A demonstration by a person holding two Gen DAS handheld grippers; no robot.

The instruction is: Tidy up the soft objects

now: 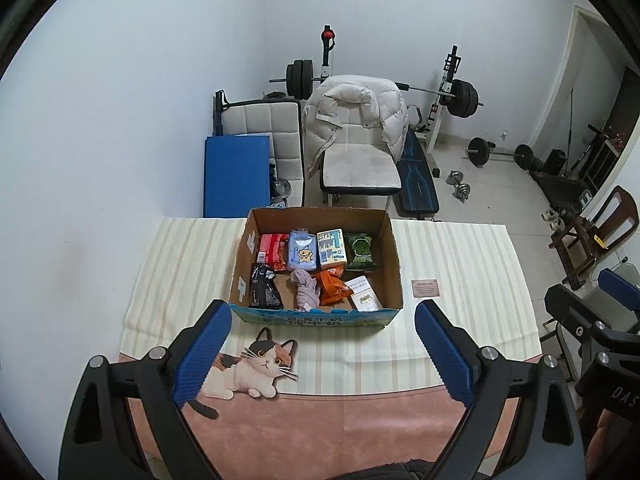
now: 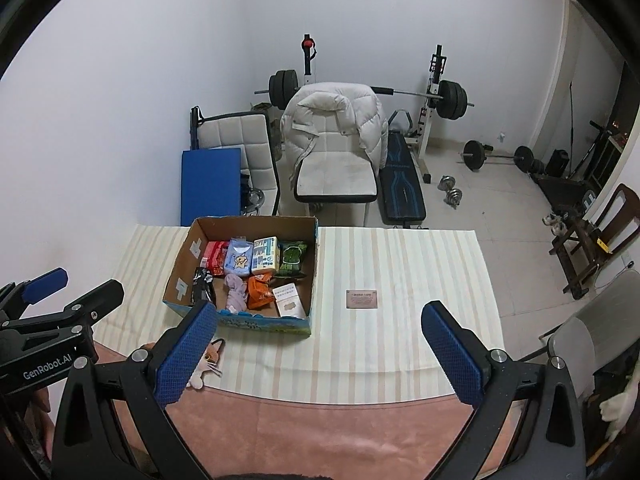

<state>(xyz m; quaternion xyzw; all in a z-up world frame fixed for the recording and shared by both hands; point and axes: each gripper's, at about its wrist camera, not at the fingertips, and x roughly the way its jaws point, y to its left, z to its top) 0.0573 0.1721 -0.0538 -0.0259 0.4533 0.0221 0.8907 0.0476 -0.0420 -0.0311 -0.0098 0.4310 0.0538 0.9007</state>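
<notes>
Your left claw (image 1: 323,354) hangs spread wide and empty above the near edge of the worktop (image 1: 460,264), just short of the cardboard box (image 1: 316,316), and your right claw (image 2: 320,354) is likewise released, holding nothing, over the striped cloth to the right of that box. Inside the box, from left to right, you have a black pouch (image 1: 263,286) with a red packet (image 1: 273,251) behind it, a blue packet (image 1: 303,254) behind a crumpled lilac cloth (image 1: 306,290), an orange packet (image 1: 332,288), a white-and-yellow pack (image 1: 331,248), a green packet (image 1: 361,252) and a white packet (image 1: 363,294) in the near right corner. Well to the right of the box a small pinkish card (image 2: 362,299) lies flat on the cloth.
</notes>
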